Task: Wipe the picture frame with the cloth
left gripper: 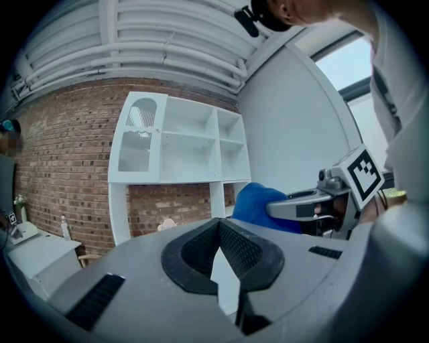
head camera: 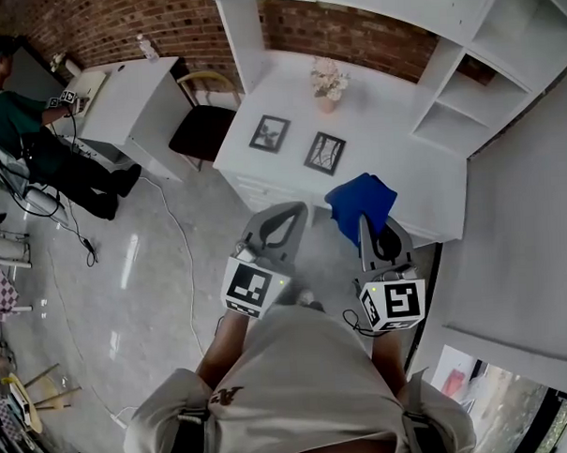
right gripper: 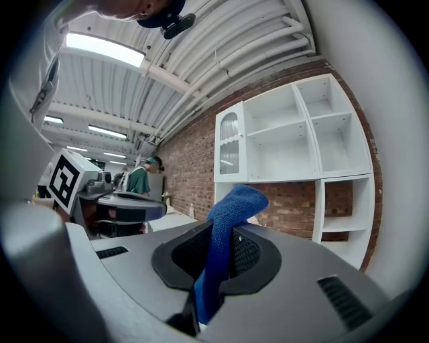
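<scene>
Two black picture frames stand on the white desk (head camera: 393,146), one (head camera: 270,133) on the left and one (head camera: 325,152) to its right. My right gripper (head camera: 363,219) is shut on a blue cloth (head camera: 360,199), held just in front of the desk's near edge. In the right gripper view the cloth (right gripper: 226,214) sticks up out of the closed jaws (right gripper: 224,234). My left gripper (head camera: 285,211) hovers beside it over the floor, shut with nothing in it. In the left gripper view its pads (left gripper: 219,226) meet at the tip. Both grippers are short of the frames.
A small pot of pale flowers (head camera: 328,82) stands behind the frames. White shelving (head camera: 464,67) rises at the desk's right. A chair (head camera: 204,126) and a second white table (head camera: 132,96) stand to the left, where a person (head camera: 26,138) sits. Cables lie on the floor (head camera: 181,253).
</scene>
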{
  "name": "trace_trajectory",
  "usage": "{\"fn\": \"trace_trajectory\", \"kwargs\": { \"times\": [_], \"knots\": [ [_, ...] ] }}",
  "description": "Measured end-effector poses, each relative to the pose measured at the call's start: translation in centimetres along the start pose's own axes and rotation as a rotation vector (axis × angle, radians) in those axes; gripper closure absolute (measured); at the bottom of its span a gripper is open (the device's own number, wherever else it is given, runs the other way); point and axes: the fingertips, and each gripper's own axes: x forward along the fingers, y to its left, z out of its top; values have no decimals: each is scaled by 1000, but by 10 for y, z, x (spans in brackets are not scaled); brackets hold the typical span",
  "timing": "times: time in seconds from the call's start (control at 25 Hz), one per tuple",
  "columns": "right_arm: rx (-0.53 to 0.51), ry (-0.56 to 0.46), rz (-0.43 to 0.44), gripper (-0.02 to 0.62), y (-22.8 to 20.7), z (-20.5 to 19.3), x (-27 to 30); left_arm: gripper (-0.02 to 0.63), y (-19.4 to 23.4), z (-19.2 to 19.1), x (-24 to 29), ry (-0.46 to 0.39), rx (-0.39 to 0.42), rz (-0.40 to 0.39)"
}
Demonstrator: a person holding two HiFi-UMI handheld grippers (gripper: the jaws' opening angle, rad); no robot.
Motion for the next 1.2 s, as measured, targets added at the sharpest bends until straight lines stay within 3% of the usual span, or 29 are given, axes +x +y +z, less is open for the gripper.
{"fn": "trace_trajectory", "kwargs": {
  "times": [0.6, 1.2],
  "knots": [
    [-8, 37, -19, 568, -21, -14, 52, 604, 37, -16, 51, 6, -15, -44],
    [8, 116, -100, 568, -37, -31, 125, 605, 92, -44, 105, 34, -15, -156]
  ]
}}
